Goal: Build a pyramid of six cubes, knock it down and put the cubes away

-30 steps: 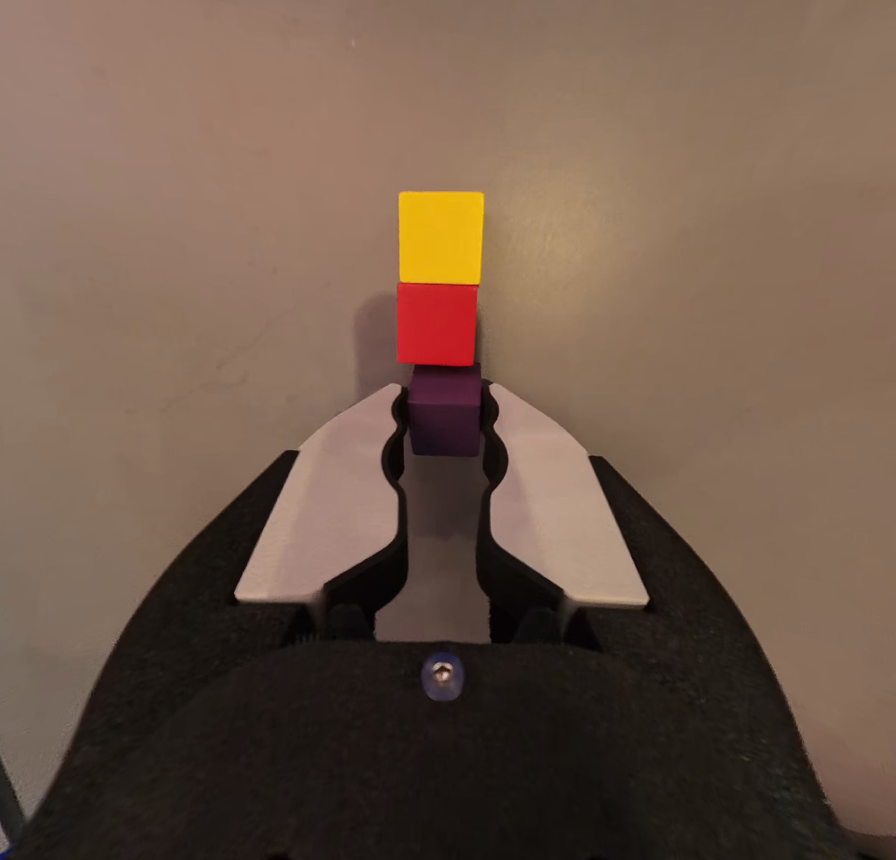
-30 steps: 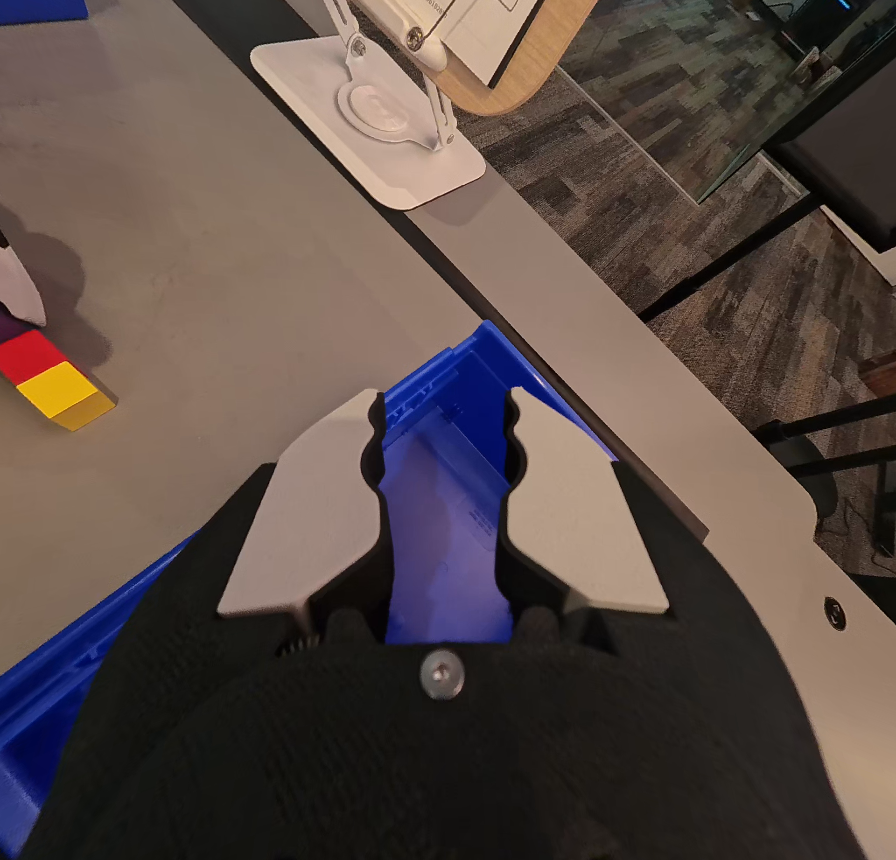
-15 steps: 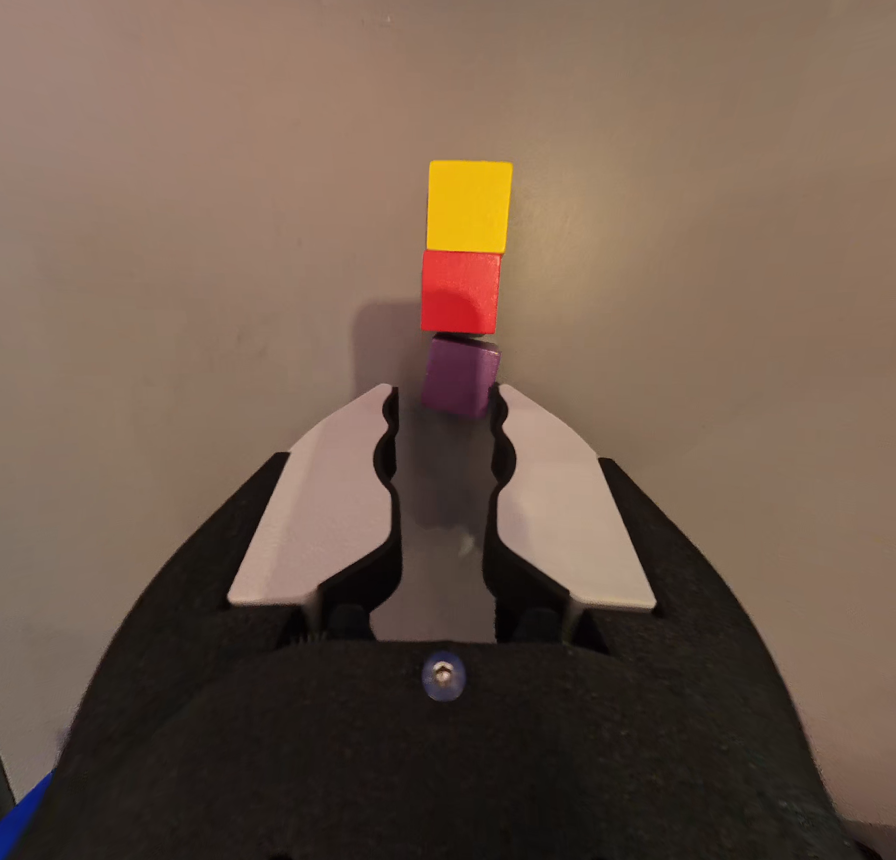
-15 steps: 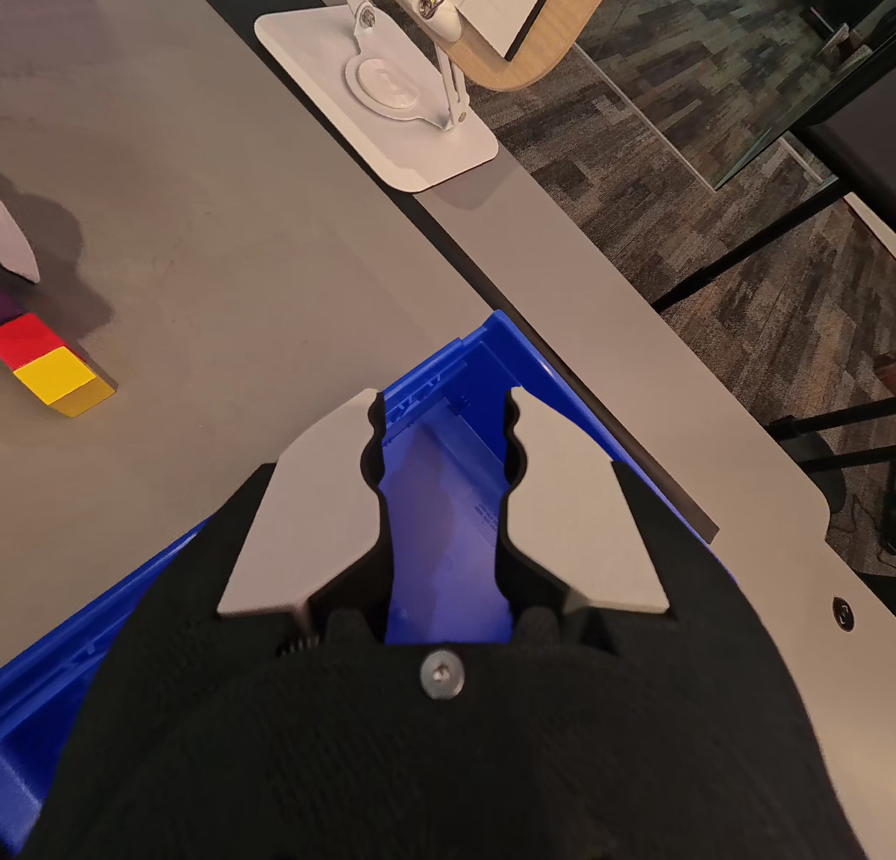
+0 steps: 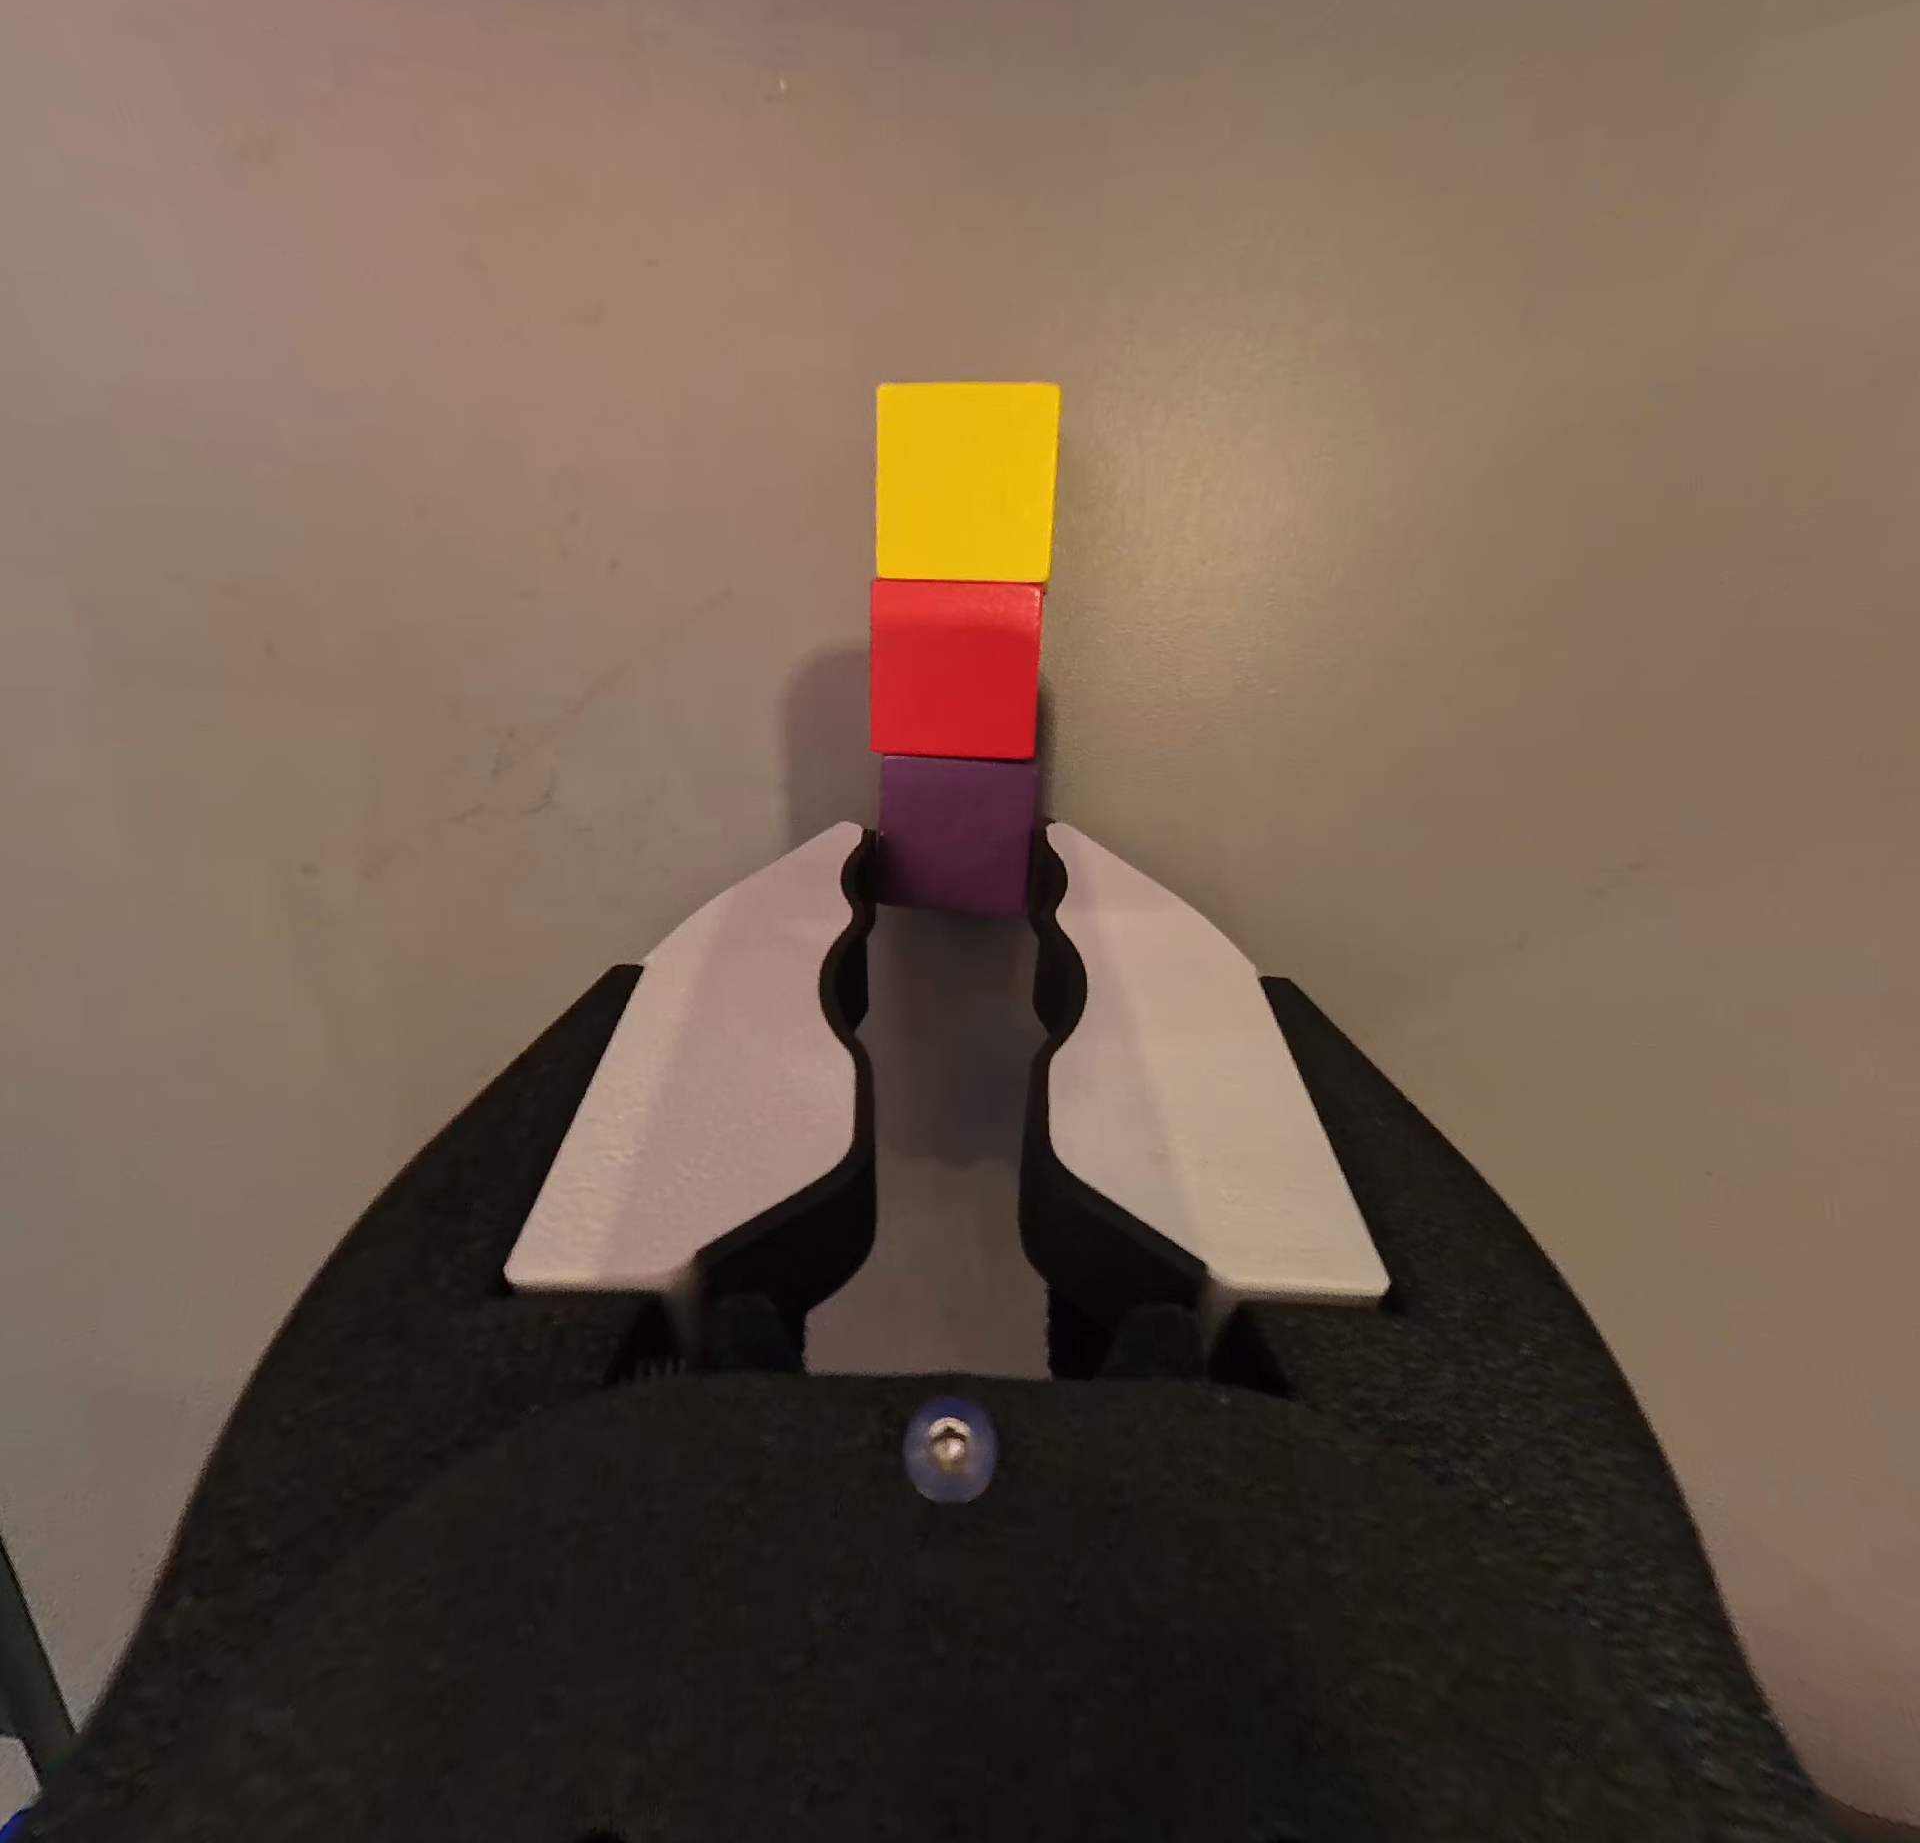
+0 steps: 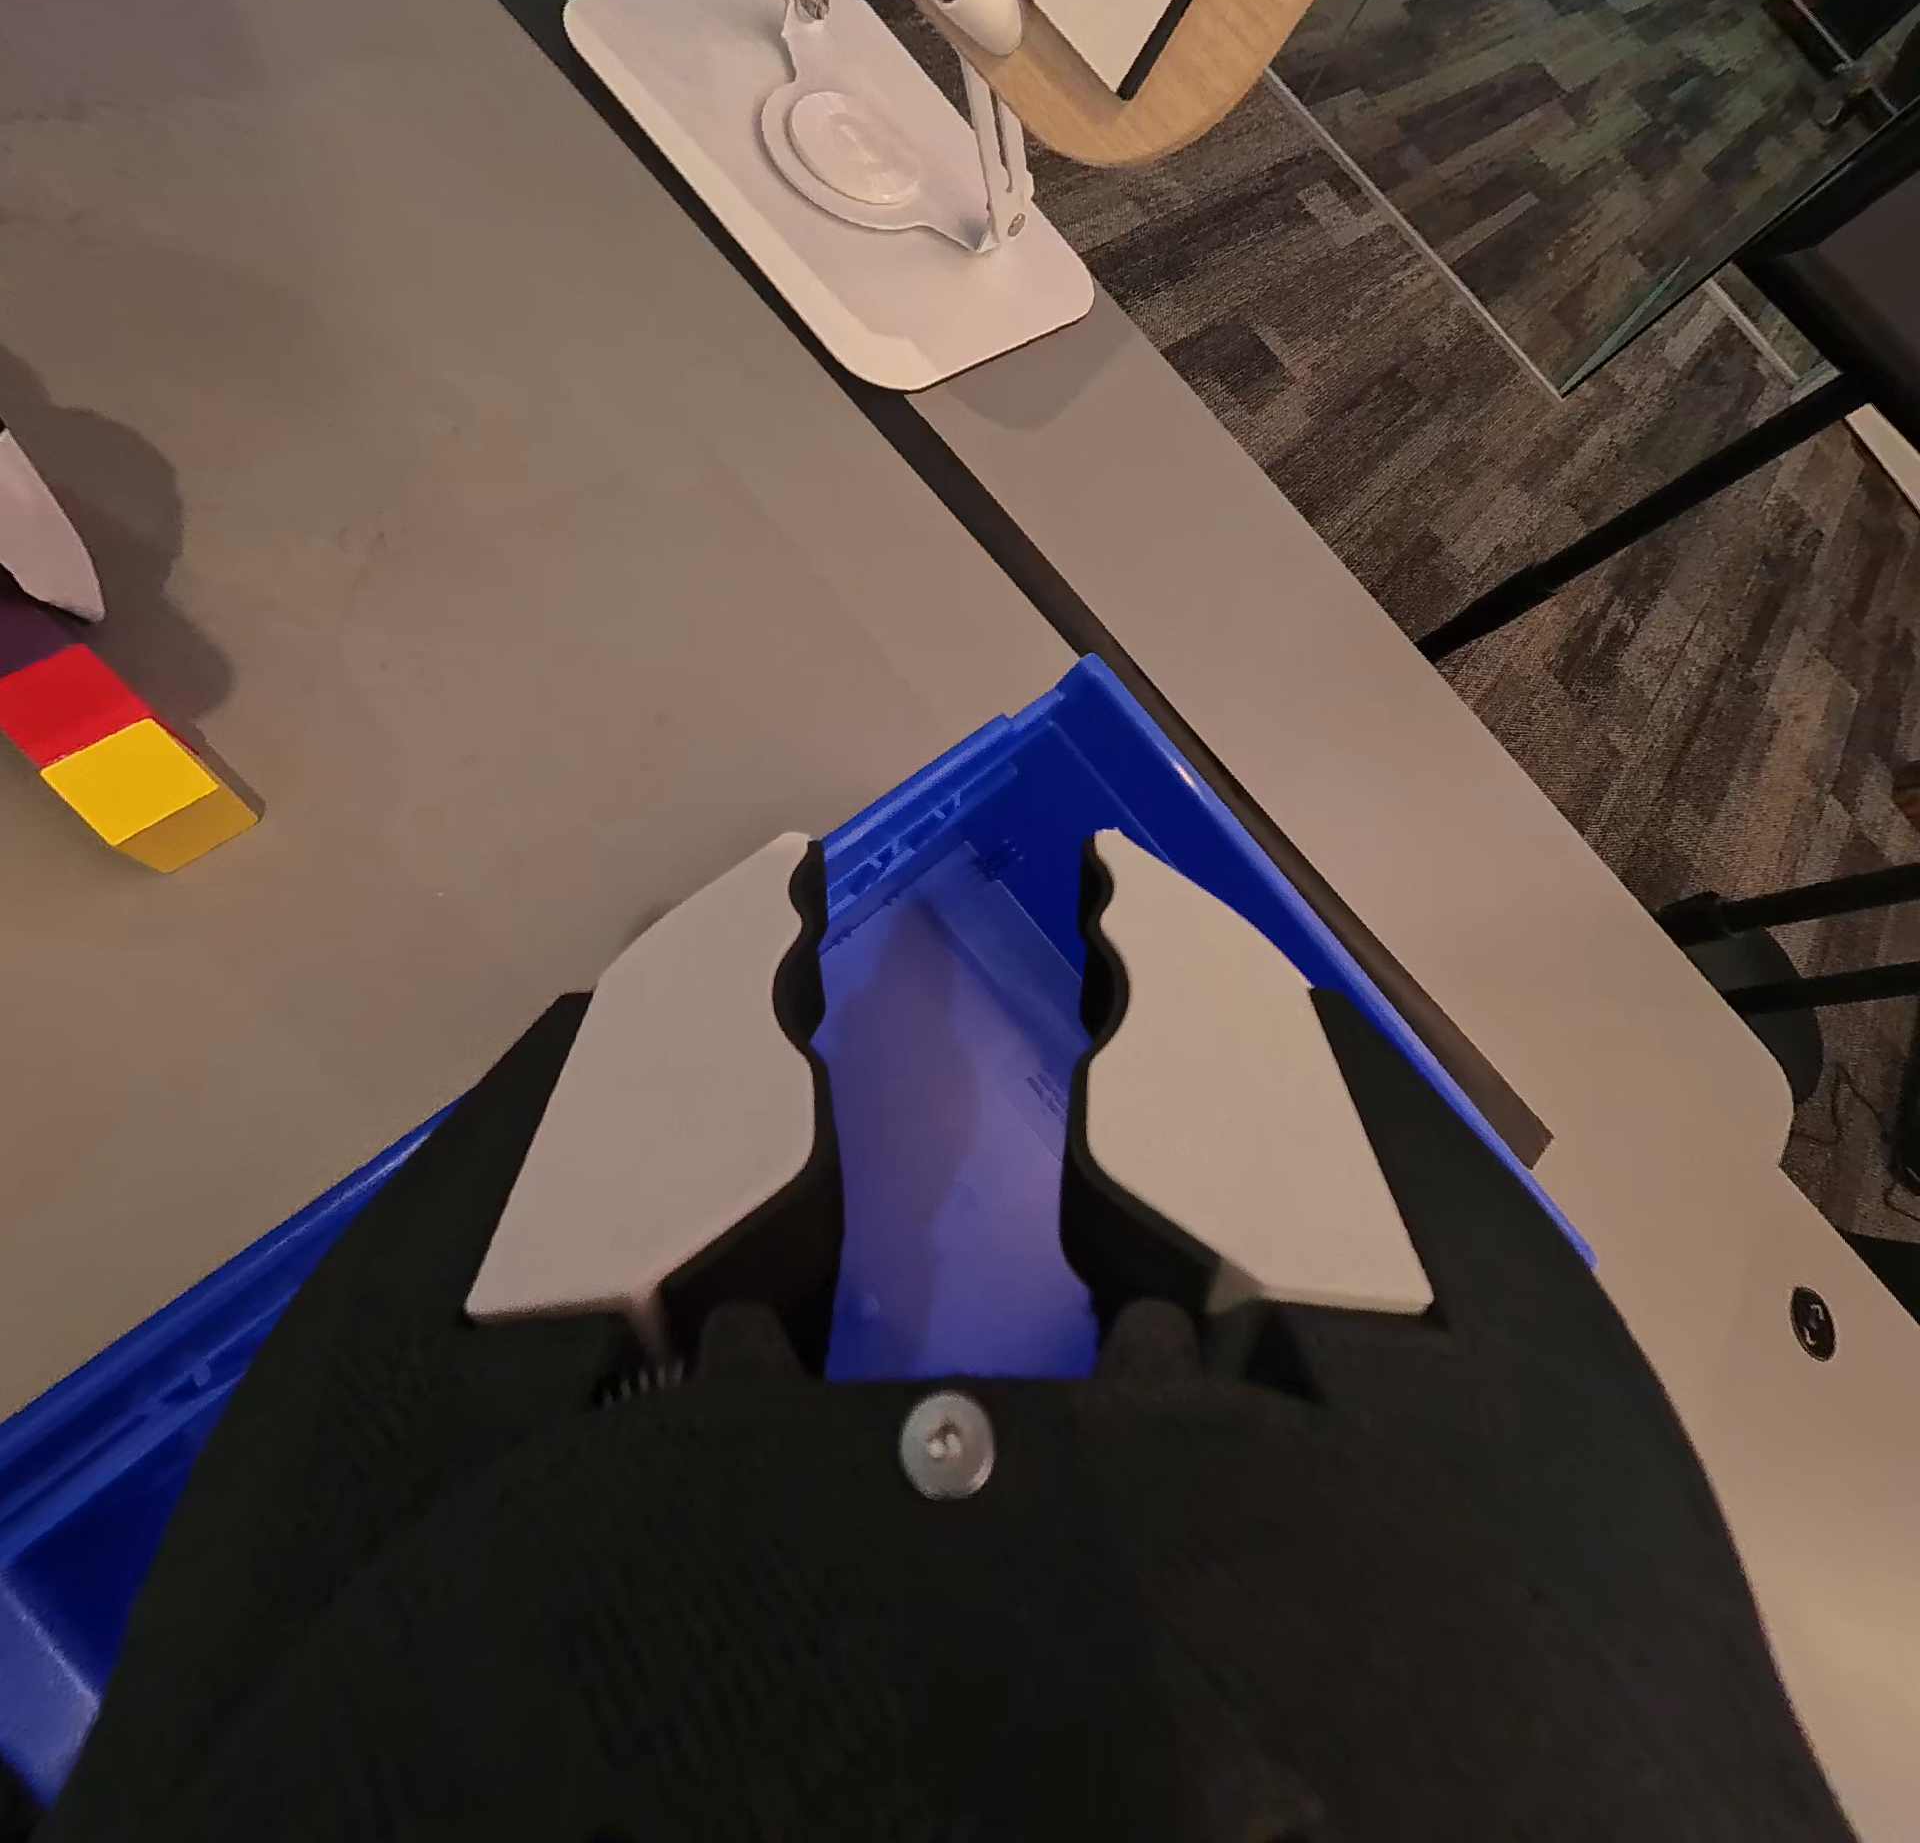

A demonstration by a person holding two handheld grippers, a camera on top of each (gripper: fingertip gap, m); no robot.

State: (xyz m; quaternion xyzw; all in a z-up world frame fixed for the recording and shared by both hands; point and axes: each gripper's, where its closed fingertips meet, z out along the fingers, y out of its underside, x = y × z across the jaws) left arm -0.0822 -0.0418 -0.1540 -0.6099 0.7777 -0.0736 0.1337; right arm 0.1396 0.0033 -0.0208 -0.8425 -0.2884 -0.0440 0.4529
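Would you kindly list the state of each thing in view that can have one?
Left claw: shut on the purple cube.
Purple cube: held at the tips, on the table, touching the red cube.
Red cube: on the table, between purple and yellow.
Yellow cube: on the table, end of the row.
Right claw: open, holding nothing, above the blue bin.
Blue bin: open-topped; no cube visible inside.

Three cubes lie in a straight row on the grey surface, faces touching: a purple cube (image 5: 954,835) nearest, a red cube (image 5: 954,668) in the middle, and a yellow cube (image 5: 966,481) farthest. The purple one sits squarely in line. A blue bin (image 6: 1049,754) lies open, well to their right.
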